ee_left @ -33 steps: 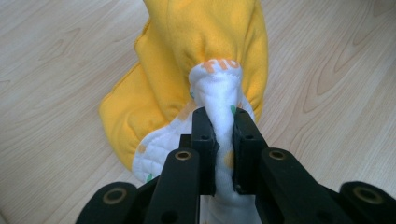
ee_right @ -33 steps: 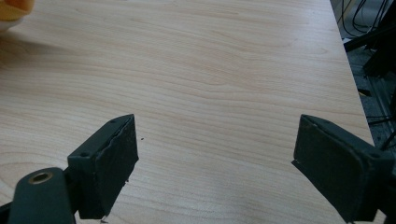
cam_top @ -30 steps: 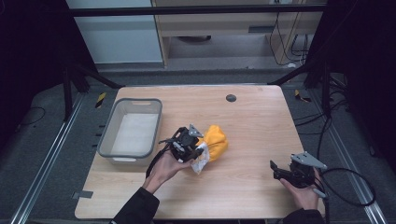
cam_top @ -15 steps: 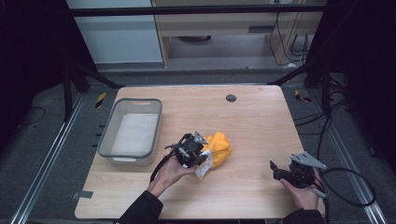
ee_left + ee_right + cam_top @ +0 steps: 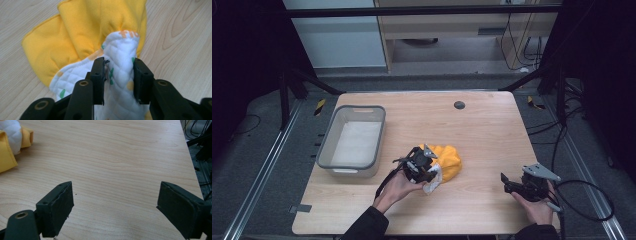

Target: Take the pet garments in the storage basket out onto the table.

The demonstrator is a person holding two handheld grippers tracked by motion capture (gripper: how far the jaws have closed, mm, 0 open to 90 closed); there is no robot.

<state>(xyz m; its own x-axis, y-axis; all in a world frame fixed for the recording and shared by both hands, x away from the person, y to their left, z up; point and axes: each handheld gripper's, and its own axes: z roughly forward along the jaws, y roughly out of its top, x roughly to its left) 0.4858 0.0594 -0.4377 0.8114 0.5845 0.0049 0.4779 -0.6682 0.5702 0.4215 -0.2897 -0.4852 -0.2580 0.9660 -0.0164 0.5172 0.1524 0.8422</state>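
A yellow cloth with a white quilted lining (image 5: 449,162) lies bunched on the wooden table (image 5: 482,130) near its middle front. My left gripper (image 5: 428,174) sits at the cloth's left edge, its jaws shut on a fold of the white quilted lining (image 5: 120,75); the yellow side (image 5: 82,27) spreads out beyond the jaws. My right gripper (image 5: 508,181) rests low at the front right of the table, open, with bare wood between its wide-apart jaws (image 5: 115,202). A corner of the cloth (image 5: 10,142) shows at the upper left of the right gripper view.
A grey plastic bin (image 5: 354,141) stands on the left part of the table, with nothing in it. A small dark round hole cover (image 5: 459,105) sits near the far edge. Cables (image 5: 584,200) trail off the table's right side.
My left gripper has moved right and toward the front with the cloth, dragging it a little. The right gripper has stayed put.
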